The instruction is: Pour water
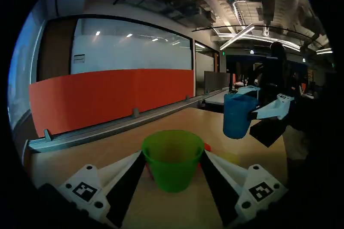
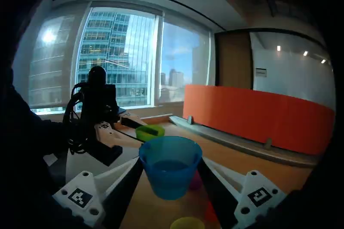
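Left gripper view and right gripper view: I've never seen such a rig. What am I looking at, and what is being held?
No robot here: a person holds a two-finger gripper in each hand, and a fisheye camera on each looks forward along its fingers. The left gripper view shows the left gripper shut on a green plastic cup. The right gripper view shows the right gripper shut on a blue plastic cup that seems to hold water. Beneath lies a light wooden table with a small yellow cup on it; an orange partition panel runs along one edge.
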Demonstrator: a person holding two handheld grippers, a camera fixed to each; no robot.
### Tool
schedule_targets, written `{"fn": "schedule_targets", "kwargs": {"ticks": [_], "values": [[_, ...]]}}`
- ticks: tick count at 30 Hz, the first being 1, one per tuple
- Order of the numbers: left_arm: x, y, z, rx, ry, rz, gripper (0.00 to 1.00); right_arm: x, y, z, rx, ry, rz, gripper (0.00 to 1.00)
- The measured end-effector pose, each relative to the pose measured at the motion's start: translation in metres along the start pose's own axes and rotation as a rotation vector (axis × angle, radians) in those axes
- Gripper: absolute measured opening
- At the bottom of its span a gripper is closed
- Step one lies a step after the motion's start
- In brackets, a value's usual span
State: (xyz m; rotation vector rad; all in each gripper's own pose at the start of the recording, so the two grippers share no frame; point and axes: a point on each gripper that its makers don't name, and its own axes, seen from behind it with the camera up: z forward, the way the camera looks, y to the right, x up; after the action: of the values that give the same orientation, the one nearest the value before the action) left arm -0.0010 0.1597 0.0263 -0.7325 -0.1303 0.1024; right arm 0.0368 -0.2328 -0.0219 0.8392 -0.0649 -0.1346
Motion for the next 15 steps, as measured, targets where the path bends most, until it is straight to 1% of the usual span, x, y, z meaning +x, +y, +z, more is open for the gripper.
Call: {"fn": "schedule_targets", "kwargs": {"ticks": [5, 15], "values": [[0.002, 0.008, -0.003, -0.007, 0.013, -0.004, 0.86, 0.006, 0.001, -0.002, 0.006, 0.009, -0.010, 0.89], [0.001, 0.027, -0.008, -0.033, 0.019, -0.002, 0.86, 0.015, 0.003, -0.002, 0.007, 0.012, -0.036, 0.89]]}}
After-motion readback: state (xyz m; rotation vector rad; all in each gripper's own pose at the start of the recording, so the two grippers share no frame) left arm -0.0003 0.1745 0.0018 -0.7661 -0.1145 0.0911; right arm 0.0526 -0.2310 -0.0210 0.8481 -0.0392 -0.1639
